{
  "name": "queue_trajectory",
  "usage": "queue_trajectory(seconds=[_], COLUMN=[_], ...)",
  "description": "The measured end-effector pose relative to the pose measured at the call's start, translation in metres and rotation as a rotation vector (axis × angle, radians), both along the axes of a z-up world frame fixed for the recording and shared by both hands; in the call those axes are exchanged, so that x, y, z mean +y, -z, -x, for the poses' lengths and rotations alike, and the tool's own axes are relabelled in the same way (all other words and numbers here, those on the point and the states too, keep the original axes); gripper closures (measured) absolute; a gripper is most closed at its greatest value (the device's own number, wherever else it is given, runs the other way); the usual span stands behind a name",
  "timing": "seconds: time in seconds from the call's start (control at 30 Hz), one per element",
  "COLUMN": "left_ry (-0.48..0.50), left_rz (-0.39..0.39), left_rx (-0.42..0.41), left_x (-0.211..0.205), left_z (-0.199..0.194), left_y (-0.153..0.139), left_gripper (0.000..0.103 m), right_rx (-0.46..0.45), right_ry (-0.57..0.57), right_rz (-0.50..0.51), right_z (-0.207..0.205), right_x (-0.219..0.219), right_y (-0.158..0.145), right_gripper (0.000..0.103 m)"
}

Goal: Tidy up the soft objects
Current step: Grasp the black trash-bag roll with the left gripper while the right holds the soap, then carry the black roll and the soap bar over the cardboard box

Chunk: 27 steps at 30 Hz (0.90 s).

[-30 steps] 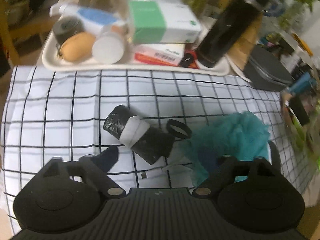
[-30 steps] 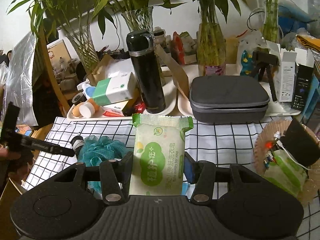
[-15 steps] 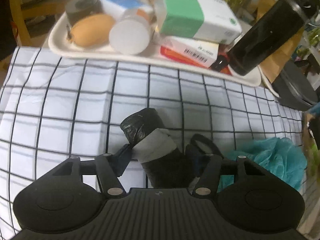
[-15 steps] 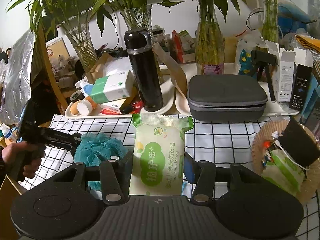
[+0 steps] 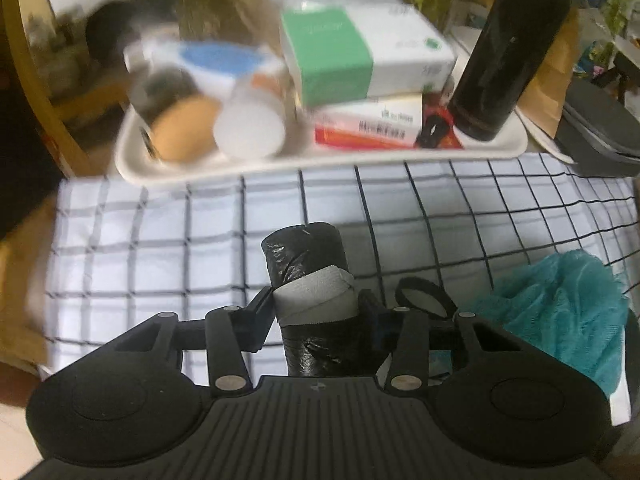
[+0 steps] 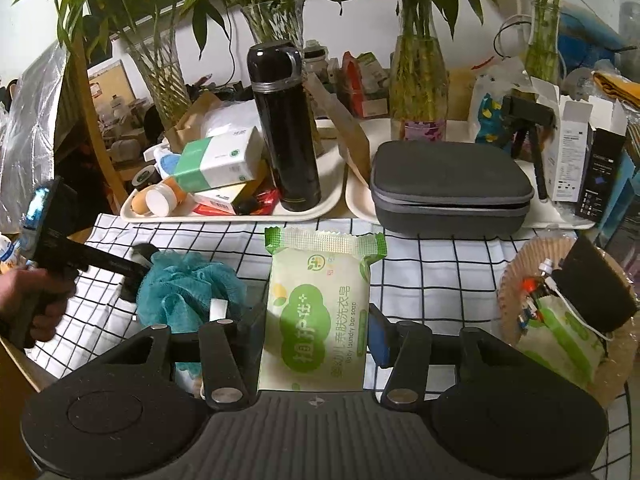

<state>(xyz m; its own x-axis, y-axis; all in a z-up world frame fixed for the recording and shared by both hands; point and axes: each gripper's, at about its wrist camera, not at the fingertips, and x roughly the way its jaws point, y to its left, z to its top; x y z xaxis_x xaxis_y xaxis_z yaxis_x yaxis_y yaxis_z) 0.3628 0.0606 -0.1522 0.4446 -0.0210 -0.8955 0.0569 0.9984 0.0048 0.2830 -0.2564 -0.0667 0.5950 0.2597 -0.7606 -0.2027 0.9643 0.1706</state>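
Observation:
My left gripper (image 5: 316, 312) is shut on a black garbage-bag roll (image 5: 308, 280) with a white paper band, held over the checked cloth (image 5: 160, 232). A teal bath pouf (image 5: 560, 300) lies to its right; it also shows in the right wrist view (image 6: 188, 284). My right gripper (image 6: 316, 328) is shut on a green and white laundry soap packet (image 6: 320, 308), held upright above the cloth. The left gripper shows at the left of the right wrist view (image 6: 136, 270).
A white tray (image 5: 320, 160) at the back holds boxes, jars and a black flask (image 6: 284, 128). A grey zip case (image 6: 448, 188) sits back right. A woven basket (image 6: 516, 280) with a soap packet and cable stands at right. Plant vases stand behind.
My left gripper closed on the garbage-bag roll and lifted it, tilting toward the tray. My right gripper stayed nearly still with the soap packet.

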Motion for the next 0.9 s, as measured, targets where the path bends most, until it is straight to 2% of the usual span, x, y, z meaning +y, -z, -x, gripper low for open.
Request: queue_trajectory(seconds=[0.23, 0.37, 0.47, 0.9], left_ry=[0.049, 0.068, 0.08, 0.133], left_rz=[-0.211, -0.264, -0.271, -0.138], left_rx=[-0.116, -0.14, -0.158, -0.221], left_x=[-0.021, -0.025, -0.026, -0.021], left_z=[0.012, 0.018, 0.023, 0.064], left_y=[-0.036, -0.043, -0.05, -0.098], left_gripper=[0.059, 0.059, 0.059, 0.059], right_rx=[-0.006, -0.014, -0.016, -0.063], right_ry=[-0.004, -0.009, -0.004, -0.021], right_rz=[0.014, 0.018, 0.016, -0.054], right_z=[-0.001, 0.0, 0.0, 0.029], right_x=[0.003, 0.004, 0.003, 0.001], right_y=[-0.001, -0.003, -0.005, -0.037], right_gripper=[0.049, 0.049, 0.049, 0.049])
